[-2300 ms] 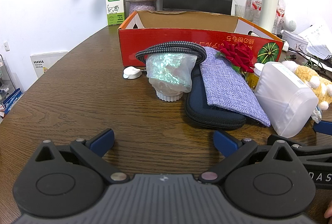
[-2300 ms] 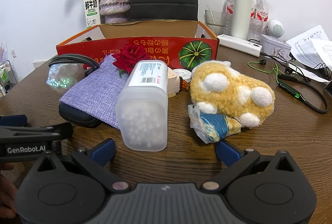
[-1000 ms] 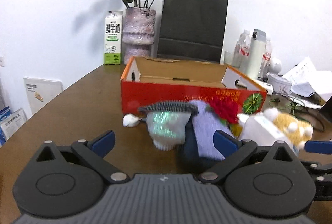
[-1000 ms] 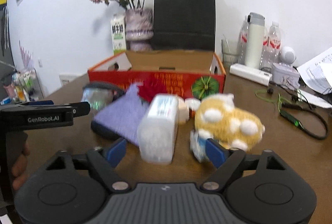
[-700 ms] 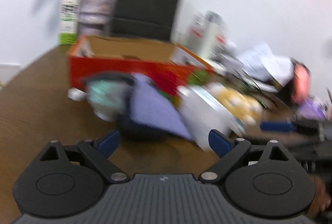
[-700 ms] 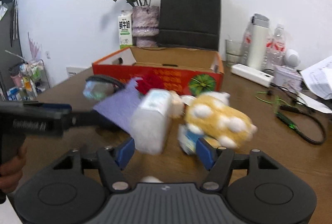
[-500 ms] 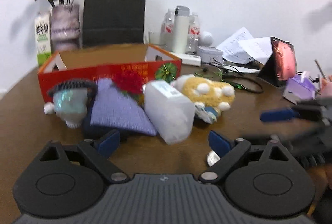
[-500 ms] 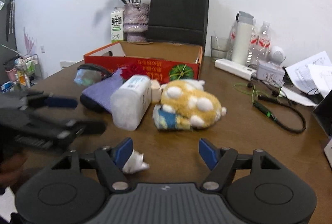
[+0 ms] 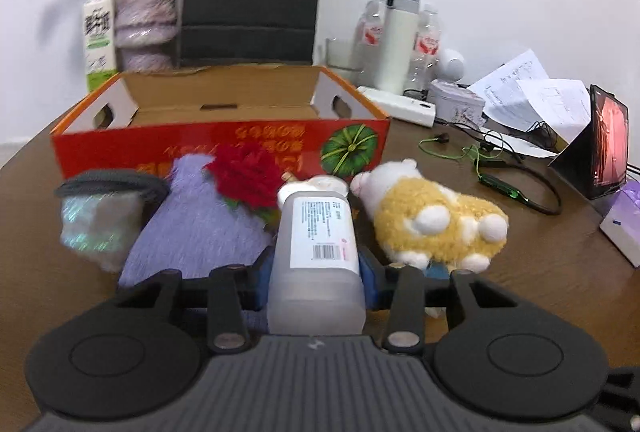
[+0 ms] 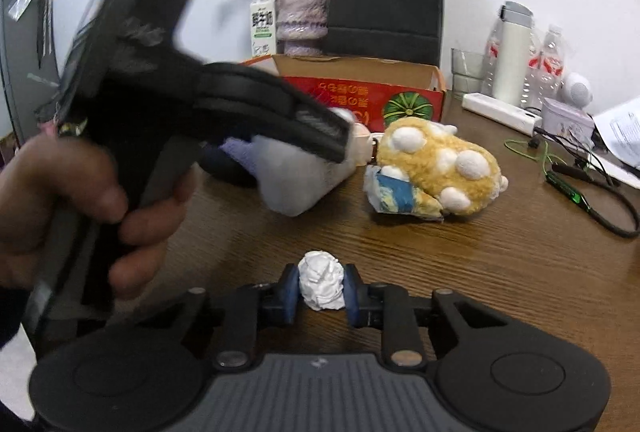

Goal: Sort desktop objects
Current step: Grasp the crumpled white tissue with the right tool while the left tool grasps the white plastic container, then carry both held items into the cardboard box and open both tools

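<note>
- Tabletop [image 10: 480, 272]: my right gripper [image 10: 322, 288] pinches a crumpled white wad [image 10: 321, 286], probably tissue.
- My left gripper [image 9: 316, 278] clamps the frosted plastic bottle [image 9: 318, 252] before the red cardboard box [image 9: 224, 148].

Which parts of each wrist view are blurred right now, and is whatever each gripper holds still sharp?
Left wrist view: the translucent bottle is sharp; the purple pouch and red box are smeared. Right wrist view: the left gripper is heavily motion-blurred; the crumpled white paper is crisp.
</note>
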Tool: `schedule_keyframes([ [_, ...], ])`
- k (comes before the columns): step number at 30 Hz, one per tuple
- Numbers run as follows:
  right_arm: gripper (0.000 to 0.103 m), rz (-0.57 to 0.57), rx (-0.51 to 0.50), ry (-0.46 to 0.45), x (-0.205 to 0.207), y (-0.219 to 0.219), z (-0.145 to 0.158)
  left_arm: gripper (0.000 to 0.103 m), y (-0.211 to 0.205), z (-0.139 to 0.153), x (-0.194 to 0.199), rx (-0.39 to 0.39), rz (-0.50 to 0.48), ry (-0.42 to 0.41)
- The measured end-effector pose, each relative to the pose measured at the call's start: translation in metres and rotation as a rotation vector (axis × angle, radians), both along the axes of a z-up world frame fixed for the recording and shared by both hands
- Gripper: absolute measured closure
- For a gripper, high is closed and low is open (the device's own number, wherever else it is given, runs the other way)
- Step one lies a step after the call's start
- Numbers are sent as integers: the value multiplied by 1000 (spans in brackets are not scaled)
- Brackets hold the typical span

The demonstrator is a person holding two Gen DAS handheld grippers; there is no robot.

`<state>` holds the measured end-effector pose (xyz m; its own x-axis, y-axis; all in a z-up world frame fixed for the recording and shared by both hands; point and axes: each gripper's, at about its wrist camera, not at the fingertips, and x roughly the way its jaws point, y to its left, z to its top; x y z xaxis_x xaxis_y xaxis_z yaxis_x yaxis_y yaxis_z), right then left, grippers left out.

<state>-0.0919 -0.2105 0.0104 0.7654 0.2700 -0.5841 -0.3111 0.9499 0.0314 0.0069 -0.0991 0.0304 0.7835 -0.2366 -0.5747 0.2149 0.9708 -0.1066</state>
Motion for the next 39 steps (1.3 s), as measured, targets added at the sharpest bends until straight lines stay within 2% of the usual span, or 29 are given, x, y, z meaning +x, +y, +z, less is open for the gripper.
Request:
schedule_keyframes([
  [4, 82, -33, 27, 7, -3, -8, -1, 60, 17, 13, -49, 33, -11, -52],
  [7, 81, -47, 35, -1, -6, -10, 2, 60, 36, 23, -84, 41, -16, -60],
  [10, 81, -24, 45, 9, -6, -3, 2, 60, 50, 20, -104, 86, 22, -37],
  [13, 82, -8, 23, 11, -5, 12, 1, 60, 51, 14, -107, 128, 24, -49],
  [16, 82, -15, 15, 10, -5, 20, 2, 44, 47, 0, -98, 148, -11, -15],
  [18, 81, -24, 12, 7, -7, 21, 4, 42, 49, -6, -90, 98, -30, 10],
  [19, 82, -29, 9, 8, -8, 21, 5, 55, 51, -9, -86, 77, -18, 18],
  [20, 82, -37, 4, 12, -8, 21, 6, 60, 51, -11, -84, 74, -17, 17],
  [25, 82, -79, -19, 3, -11, 17, 14, 61, 62, -3, -96, 22, -35, -20],
  [29, 82, -97, 39, -19, -6, 11, 30, 61, 79, 23, -102, -26, -30, -103],
  [32, 82, -84, 73, -62, 7, 7, 50, 61, 100, 43, -79, -116, -32, -99],
  [33, 82, -91, 75, -83, 13, 6, 57, 61, 105, 50, -68, -120, -18, -107],
  [36, 82, -114, 108, -140, 45, -3, 85, 61, 116, 81, -23, -92, 34, -171],
  [38, 82, -118, 131, -176, 80, -8, 107, 61, 119, 102, 25, -78, 44, -177],
  [39, 82, -122, 140, -187, 102, -10, 117, 61, 117, 110, 55, -42, 45, -179],
])
